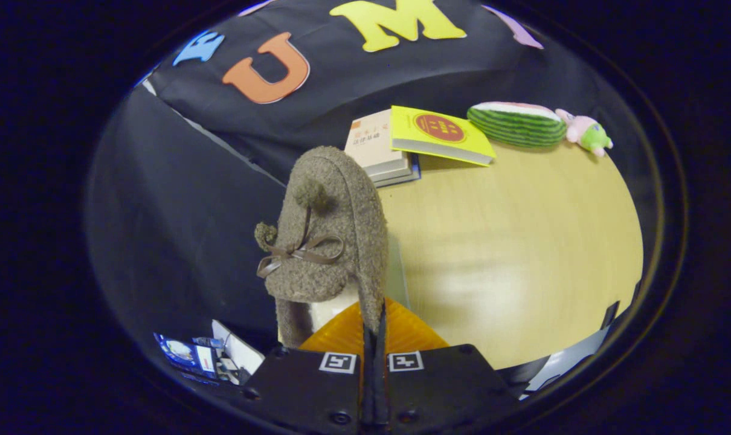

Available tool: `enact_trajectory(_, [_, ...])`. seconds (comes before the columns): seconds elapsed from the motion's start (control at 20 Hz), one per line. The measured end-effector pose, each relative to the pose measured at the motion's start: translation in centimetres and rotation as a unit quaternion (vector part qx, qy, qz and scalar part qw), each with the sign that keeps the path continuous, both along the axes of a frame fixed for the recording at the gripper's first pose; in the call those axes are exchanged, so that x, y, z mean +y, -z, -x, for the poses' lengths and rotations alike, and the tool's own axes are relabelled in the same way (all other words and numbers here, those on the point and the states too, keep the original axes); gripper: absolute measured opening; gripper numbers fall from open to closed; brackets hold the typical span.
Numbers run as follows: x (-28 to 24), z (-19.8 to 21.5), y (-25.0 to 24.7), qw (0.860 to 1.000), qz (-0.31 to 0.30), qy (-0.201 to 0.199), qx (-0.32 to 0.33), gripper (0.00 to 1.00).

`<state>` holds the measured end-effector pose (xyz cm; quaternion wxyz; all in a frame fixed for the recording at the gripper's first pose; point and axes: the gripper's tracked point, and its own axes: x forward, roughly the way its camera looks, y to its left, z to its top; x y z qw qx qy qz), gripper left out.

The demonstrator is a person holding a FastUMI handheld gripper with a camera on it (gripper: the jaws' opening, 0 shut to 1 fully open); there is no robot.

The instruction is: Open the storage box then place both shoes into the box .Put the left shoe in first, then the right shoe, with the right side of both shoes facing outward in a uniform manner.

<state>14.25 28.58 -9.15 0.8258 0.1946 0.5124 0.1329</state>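
Claw (374,329) was pinched shut on the rim of a fuzzy brown shoe (326,241), held above the surface (522,241); lowering it gently, right side outward, seemed wise.

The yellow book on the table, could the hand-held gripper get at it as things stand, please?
Probably not yet. The hand-held gripper is shut on the rim of a brown shoe, so its fingers are occupied. The bare table between it and the yellow book leaves the path itself free.
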Motion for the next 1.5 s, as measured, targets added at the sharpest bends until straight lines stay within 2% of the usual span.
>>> enact_trajectory(0.15, [3.8,-0.1,1.1,1.000,0.009,-0.012,0.015,0.06])
enact_trajectory(0.35, [5.8,-0.1,3.5,0.998,0.031,-0.025,0.039,0.06])
enact_trajectory(1.0, [4.7,1.5,8.1,0.996,0.039,-0.004,0.083,0.07])
enact_trajectory(1.1, [4.8,1.4,7.5,0.997,0.040,-0.013,0.069,0.15])
enact_trajectory(1.3, [4.8,1.9,6.7,0.997,0.043,-0.030,0.051,0.42])
enact_trajectory(1.4, [4.5,1.6,6.2,0.998,0.037,-0.027,0.033,0.51])
enact_trajectory(1.5, [3.4,0.5,5.7,0.998,0.053,-0.015,-0.001,0.67])
